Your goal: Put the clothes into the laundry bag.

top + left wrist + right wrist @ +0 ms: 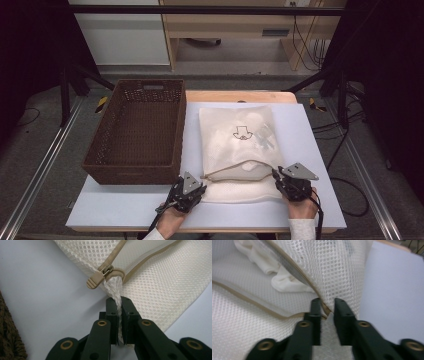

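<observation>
A cream mesh bag (235, 140) lies flat on the white table, its zippered mouth facing me and partly unzipped. My left gripper (201, 187) is at the mouth's left end. In the left gripper view, this gripper (119, 302) is shut on a bunched bit of mesh bag (160, 277) just below the tan zipper pull (96, 280). My right gripper (275, 174) is at the mouth's right end. There it (327, 303) is shut on the bag's (332, 267) tan-edged upper layer, which rises steeply from the jaws. White cloth (284, 282) lies inside.
A brown woven basket (137, 130) stands left of the bag, close to my left gripper, and its corner (10, 340) shows beside that gripper. Bare white table (310, 150) runs along the right of the bag and along the front edge.
</observation>
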Available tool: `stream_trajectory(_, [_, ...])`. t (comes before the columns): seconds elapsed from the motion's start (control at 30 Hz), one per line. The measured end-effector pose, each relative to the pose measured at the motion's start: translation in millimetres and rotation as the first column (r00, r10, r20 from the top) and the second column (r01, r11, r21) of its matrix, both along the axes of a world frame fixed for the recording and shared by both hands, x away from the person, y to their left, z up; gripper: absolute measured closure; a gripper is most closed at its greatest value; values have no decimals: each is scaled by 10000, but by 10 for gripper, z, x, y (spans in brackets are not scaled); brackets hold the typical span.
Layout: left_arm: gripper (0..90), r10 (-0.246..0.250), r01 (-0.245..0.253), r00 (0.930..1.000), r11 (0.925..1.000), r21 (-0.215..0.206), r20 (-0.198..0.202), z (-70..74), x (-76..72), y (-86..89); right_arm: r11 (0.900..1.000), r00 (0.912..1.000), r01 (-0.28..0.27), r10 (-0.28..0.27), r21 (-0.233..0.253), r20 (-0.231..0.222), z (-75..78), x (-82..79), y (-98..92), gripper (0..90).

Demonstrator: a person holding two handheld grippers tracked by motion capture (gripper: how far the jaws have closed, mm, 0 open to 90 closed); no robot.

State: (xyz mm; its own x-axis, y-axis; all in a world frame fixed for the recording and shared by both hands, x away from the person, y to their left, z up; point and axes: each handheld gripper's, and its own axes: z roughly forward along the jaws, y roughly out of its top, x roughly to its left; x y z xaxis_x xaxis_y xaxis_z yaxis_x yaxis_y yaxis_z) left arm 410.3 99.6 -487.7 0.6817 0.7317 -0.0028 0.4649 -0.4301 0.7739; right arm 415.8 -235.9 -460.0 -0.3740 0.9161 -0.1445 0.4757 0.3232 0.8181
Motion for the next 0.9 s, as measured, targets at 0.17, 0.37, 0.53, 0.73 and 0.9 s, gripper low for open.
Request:
stream_trajectory(0.17, [847, 34, -44, 9997, 9991, -424, -225, 7, 20, 47, 9998, 9972, -182, 191, 126, -718, -70, -16, -97, 895])
stream_trajectory(0.37, [790, -29, 29, 10000, 9986, -537, 4, 16, 4, 55, 9972, 9915, -446, 515, 599, -1192, -245, -40, -229, 822])
stream_trajectory(0.53, [607, -83, 101, 9996, 9974, -717, 258, 68, 38, 60, 9974, 9998, -44, 59, 726, -201, -90, -101, -296, 581])
stream_trajectory(0.73, [768, -91, 81, 9999, 9968, -799, -114, 40, 112, 41, 9921, 9946, 642, -547, 1082, -884, -193, 0, -470, 524])
stream_trajectory(0.9, [832, -26, 24, 10000, 9969, -781, -20, 48, 120, 58, 9871, 9847, 298, -19, 1576, -1742, -252, 55, -474, 746])
